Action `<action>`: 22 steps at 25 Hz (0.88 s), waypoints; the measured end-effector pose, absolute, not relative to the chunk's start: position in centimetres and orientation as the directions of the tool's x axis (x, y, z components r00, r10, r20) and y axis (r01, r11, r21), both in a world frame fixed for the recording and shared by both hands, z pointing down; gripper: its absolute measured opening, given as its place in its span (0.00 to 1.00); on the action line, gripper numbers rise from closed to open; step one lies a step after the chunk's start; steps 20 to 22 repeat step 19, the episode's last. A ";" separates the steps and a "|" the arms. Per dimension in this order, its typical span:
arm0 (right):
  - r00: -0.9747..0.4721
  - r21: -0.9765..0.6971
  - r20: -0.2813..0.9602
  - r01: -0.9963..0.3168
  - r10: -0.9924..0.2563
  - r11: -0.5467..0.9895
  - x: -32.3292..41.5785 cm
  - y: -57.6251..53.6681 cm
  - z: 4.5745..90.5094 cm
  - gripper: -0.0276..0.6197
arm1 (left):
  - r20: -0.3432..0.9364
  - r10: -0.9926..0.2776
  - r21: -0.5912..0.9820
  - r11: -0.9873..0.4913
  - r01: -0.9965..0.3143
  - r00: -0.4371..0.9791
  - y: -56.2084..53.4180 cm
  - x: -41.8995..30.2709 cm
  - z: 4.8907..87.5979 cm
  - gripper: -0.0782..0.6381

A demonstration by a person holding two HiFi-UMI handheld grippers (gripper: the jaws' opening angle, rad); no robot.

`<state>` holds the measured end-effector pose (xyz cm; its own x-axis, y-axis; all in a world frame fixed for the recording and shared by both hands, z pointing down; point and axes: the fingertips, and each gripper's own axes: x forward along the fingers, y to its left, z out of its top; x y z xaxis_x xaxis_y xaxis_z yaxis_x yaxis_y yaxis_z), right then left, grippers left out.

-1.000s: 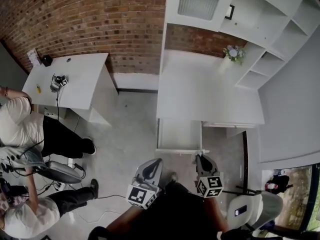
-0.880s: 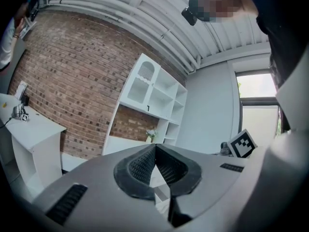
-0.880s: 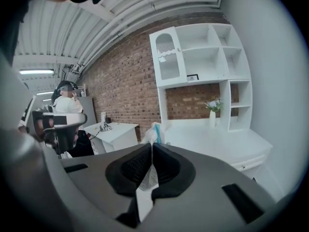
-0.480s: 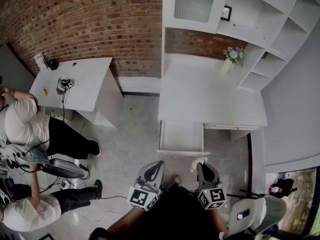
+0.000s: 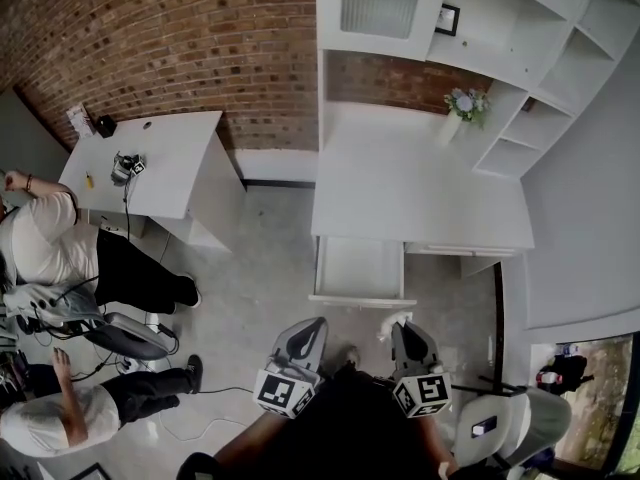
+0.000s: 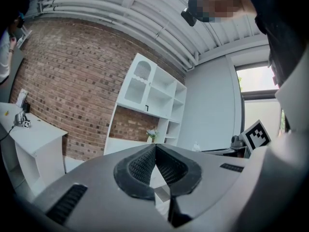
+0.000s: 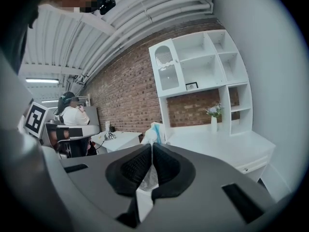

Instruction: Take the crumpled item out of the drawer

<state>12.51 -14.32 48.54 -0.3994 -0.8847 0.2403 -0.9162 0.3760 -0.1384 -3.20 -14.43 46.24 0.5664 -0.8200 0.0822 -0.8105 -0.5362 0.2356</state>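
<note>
Evidently the right gripper is pinched tight on the crumpled item, a thin whitish wad with a blue streak poking up past its tips, so it cannot slip. The wad hangs clear of the open drawer under the worktop, just in front of it. The left gripper is pressed together on nothing, probably kept aside as a spare.

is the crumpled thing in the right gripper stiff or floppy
Probably floppy: the crumpled item looks thin and creased, squashed nearly flat between the fingers of the right gripper. Likely light: it pokes up past them without sagging.
</note>
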 end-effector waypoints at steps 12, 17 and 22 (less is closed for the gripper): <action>-0.428 -0.138 0.221 -0.903 -0.876 0.407 13.0 -15.0 48.6 0.08 | 0.075 -0.826 0.222 -0.532 -0.817 0.558 -14.8 -2.5 46.4 0.14; -0.432 -0.137 0.224 -0.901 -0.873 0.411 13.2 -15.3 48.7 0.08 | 0.082 -0.829 0.218 -0.526 -0.822 0.553 -15.1 -2.4 46.3 0.14; -0.436 -0.135 0.222 -0.900 -0.872 0.415 13.2 -15.5 48.8 0.08 | 0.086 -0.830 0.219 -0.525 -0.823 0.552 -15.2 -2.3 46.2 0.14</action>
